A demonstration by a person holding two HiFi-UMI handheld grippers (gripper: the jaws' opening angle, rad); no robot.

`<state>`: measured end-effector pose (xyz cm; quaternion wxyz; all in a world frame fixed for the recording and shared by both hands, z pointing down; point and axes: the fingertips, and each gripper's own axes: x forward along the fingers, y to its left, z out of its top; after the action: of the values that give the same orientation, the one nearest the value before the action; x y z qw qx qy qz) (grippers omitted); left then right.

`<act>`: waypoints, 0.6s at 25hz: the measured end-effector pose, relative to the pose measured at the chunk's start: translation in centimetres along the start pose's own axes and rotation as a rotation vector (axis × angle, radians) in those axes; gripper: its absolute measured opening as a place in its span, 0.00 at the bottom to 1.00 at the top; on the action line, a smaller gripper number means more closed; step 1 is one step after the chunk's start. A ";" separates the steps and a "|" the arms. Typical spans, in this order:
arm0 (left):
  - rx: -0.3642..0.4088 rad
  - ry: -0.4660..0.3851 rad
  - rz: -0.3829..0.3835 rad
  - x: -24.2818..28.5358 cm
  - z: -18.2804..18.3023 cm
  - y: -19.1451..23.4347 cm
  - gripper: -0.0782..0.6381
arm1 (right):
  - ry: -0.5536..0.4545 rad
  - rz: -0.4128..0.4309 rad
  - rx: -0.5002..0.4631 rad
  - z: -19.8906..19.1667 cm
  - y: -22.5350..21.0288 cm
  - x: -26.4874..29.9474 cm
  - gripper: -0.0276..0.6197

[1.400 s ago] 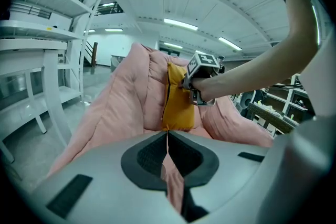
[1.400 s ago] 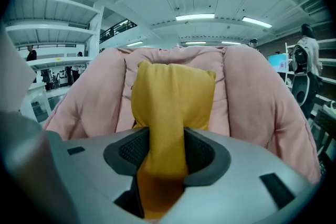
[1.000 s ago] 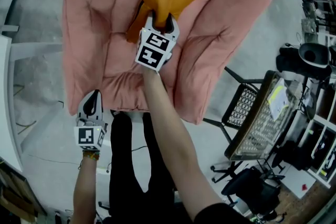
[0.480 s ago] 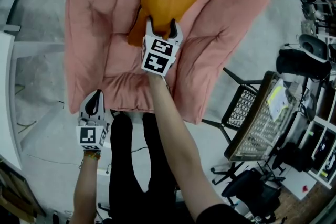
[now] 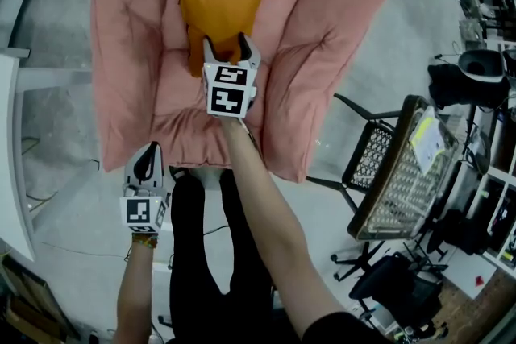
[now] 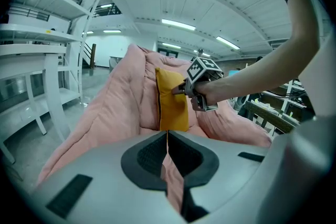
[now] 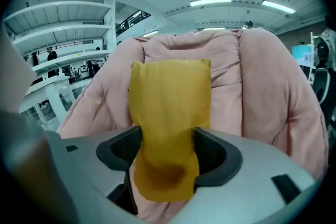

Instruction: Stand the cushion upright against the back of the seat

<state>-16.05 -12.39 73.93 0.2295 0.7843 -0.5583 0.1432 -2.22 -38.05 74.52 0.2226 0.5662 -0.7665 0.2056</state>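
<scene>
Ahead of the right hand-held gripper (image 5: 226, 51), a big pink padded chair (image 5: 129, 52) is filling the upper part of the head view, its thick back and side rolls wrapping round the seat. To the right of this hand-held gripper and well apart from it, a black mesh chair (image 5: 371, 161) is standing on the grey floor (image 5: 56, 28). To the left of the left hand-held gripper (image 6: 167, 136), white shelving (image 6: 47, 60) is rising beside the pink chair.

Directly in front of the right hand-held gripper, the orange cushion (image 5: 222, 4) is standing upright on the seat. Its broad face is leaning back against the chair's back padding, and its top edge is lying level. In the right gripper view the orange cushion (image 7: 170, 102) is reaching down between the jaws of the right hand-held gripper (image 7: 168, 155). Those jaws have just been opening and are standing wide, yet the lower part of the cushion is filling the gap. It is touching both dark pads and looking pinched narrower there than above.

Nearer the person, the left hand-held gripper (image 5: 146, 165) is hovering off the front edge of the seat, well apart from the cushion. Its jaws are lying together with nothing between them. It is looking at the cushion's seamed side (image 6: 172, 107) and at the right hand-held gripper (image 6: 178, 89) beside it.
</scene>
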 end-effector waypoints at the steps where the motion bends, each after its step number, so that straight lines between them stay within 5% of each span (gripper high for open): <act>1: 0.001 0.001 -0.001 0.0 0.0 -0.3 0.13 | -0.001 0.002 0.002 0.1 0.0 -0.1 0.53; 15: 0.017 -0.010 -0.012 -0.7 0.1 -1.7 0.13 | -0.014 0.017 0.003 0.2 -1.0 -2.5 0.53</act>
<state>-14.66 -11.43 73.13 0.2206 0.7903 -0.5536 0.1426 -0.66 -36.51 73.02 0.2148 0.5615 -0.7724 0.2049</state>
